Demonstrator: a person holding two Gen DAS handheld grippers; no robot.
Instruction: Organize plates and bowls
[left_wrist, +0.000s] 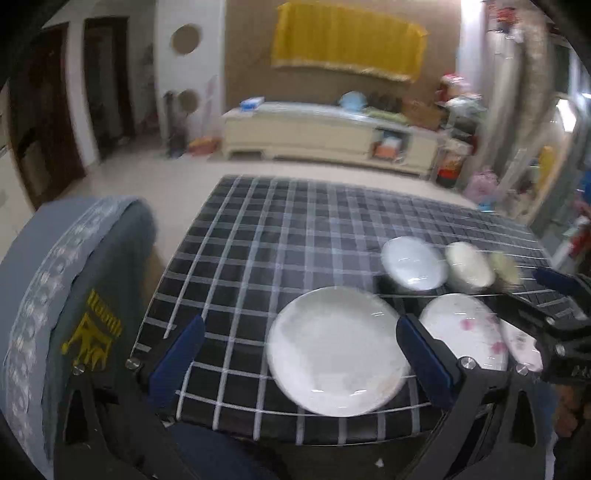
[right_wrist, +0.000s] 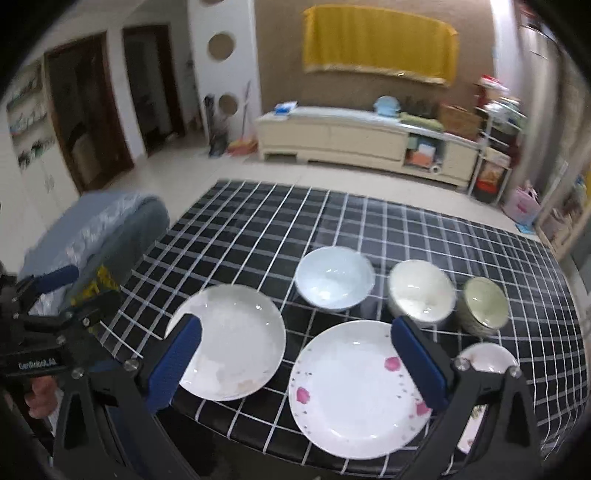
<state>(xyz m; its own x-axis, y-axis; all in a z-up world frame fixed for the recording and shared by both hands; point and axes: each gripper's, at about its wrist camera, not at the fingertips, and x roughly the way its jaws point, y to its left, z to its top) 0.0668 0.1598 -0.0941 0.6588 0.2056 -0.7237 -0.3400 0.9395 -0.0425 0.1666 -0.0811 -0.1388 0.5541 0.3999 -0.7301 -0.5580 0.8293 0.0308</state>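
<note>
Two hand-held claws hovered over the near edge of a counter (right_wrist: 258, 221) draped in a black cloth with a white grid, where plates and bowls waited in two loose rows. The left claw (left_wrist: 301, 358) stood released, its blue pads wide apart above a plain white plate (left_wrist: 334, 350) without touching it. The right claw (right_wrist: 295, 360) was likewise spread open and empty over the gap between that white plate (right_wrist: 229, 341) and the flowered plate (right_wrist: 354, 387) just beside it. Beyond the flowered plate sat a pale blue bowl (right_wrist: 334, 282), a cream bowl (right_wrist: 421, 291) and a smaller greenish bowl (right_wrist: 484, 304), set near one another in a line. A small flowered dish (right_wrist: 487, 356) lay to the flowered plate's far side, partly hidden behind the right claw's finger. A chair with a grey-blue cover (right_wrist: 103, 229) stood off the white plate's outer side, clear of the counter.
</note>
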